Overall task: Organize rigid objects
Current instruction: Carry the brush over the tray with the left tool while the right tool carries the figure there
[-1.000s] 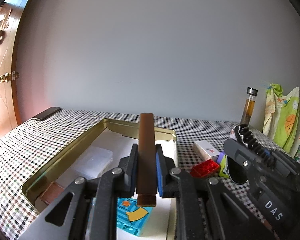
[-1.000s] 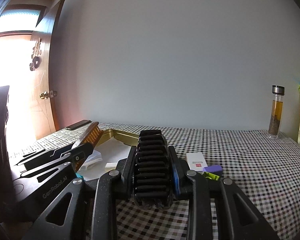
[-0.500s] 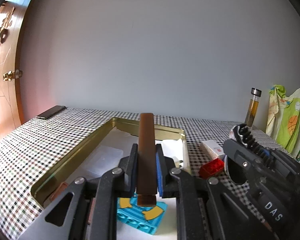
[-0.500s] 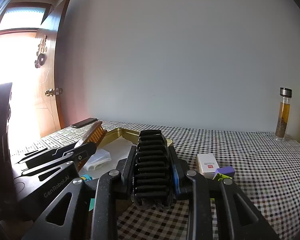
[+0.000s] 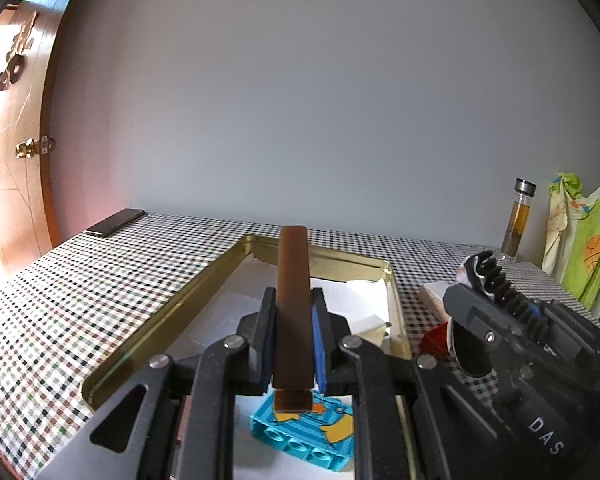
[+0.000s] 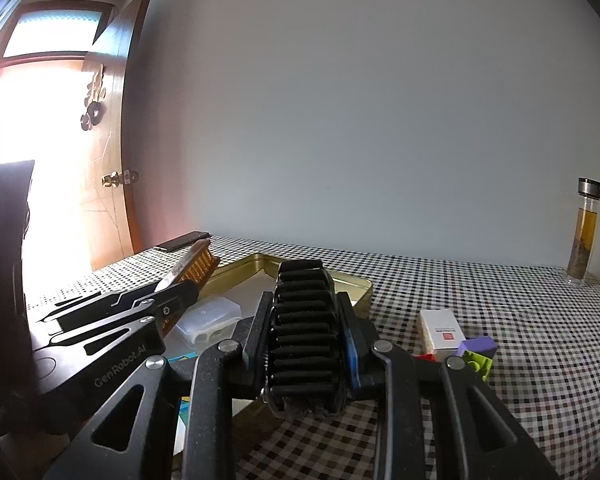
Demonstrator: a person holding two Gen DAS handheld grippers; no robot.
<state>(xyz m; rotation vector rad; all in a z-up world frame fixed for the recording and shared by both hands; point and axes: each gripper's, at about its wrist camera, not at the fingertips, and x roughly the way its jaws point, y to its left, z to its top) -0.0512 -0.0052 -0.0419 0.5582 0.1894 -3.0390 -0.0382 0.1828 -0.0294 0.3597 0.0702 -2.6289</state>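
Observation:
My left gripper (image 5: 293,300) is shut on a long brown wooden brush (image 5: 293,280), held above a gold tin tray (image 5: 168,312). In the right wrist view the same brush (image 6: 196,266) shows golden bristles and juts from the left gripper (image 6: 180,294). My right gripper (image 6: 304,304) is shut on a black ribbed brush (image 6: 302,320), just right of the tin tray (image 6: 356,286). The left wrist view shows the right gripper (image 5: 466,296) and its black ribbed brush (image 5: 496,276) beside the tray.
In the tray lie a turquoise fish block (image 5: 304,428) and a clear plastic case (image 6: 208,316). Right of it sit a white box (image 6: 440,330), a red brick (image 5: 434,338), and purple (image 6: 478,346) and green (image 6: 478,366) blocks. A bottle (image 6: 584,232) and a phone (image 5: 116,222) stand far back.
Both views have slid a little to the left, so the tray and the loose blocks sit further right in the pictures. Both grips are the same.

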